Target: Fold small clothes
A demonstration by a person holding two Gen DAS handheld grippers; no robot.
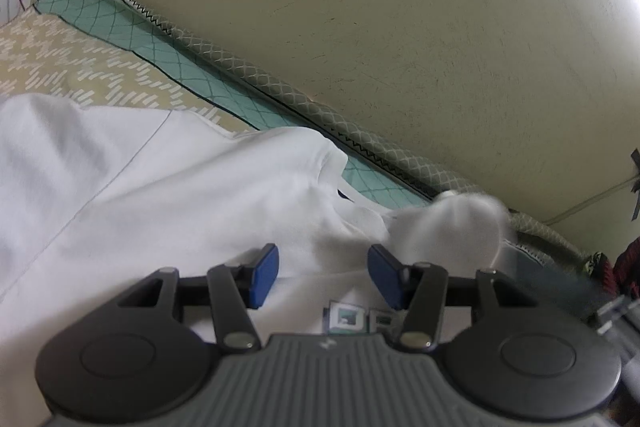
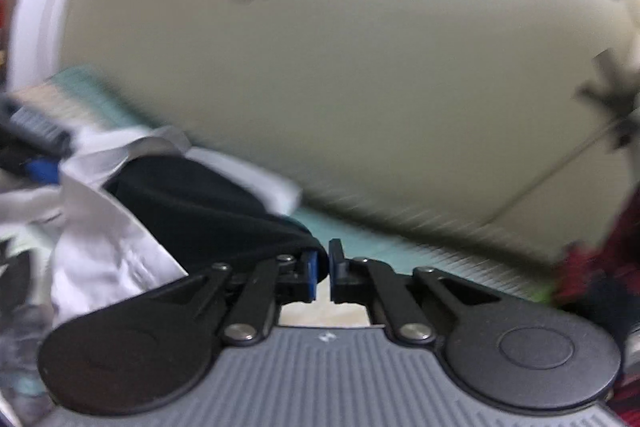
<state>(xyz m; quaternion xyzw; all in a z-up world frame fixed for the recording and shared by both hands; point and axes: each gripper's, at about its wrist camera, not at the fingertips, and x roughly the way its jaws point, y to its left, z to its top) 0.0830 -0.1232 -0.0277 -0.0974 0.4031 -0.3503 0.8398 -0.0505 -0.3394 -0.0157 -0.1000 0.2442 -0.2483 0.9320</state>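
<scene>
A white garment (image 1: 132, 187) with a small printed logo (image 1: 352, 319) lies spread on the patterned bedcover (image 1: 60, 63). My left gripper (image 1: 323, 271) hovers just above it, jaws open and empty, blue pads apart. In the blurred right wrist view, my right gripper (image 2: 324, 275) is nearly shut and pinches the edge of the garment where its dark inner side (image 2: 200, 211) shows, with white fabric (image 2: 104, 239) bunched to the left. A white blurred lump of cloth (image 1: 452, 227) rises beyond the left gripper's right finger.
A cream wall (image 1: 360, 27) runs close behind the bed. A teal quilted border (image 1: 132, 27) and grey piping (image 1: 280, 87) edge the mattress. Dark red patterned cloth (image 2: 600, 267) lies at the right. A cable (image 2: 560, 167) hangs on the wall.
</scene>
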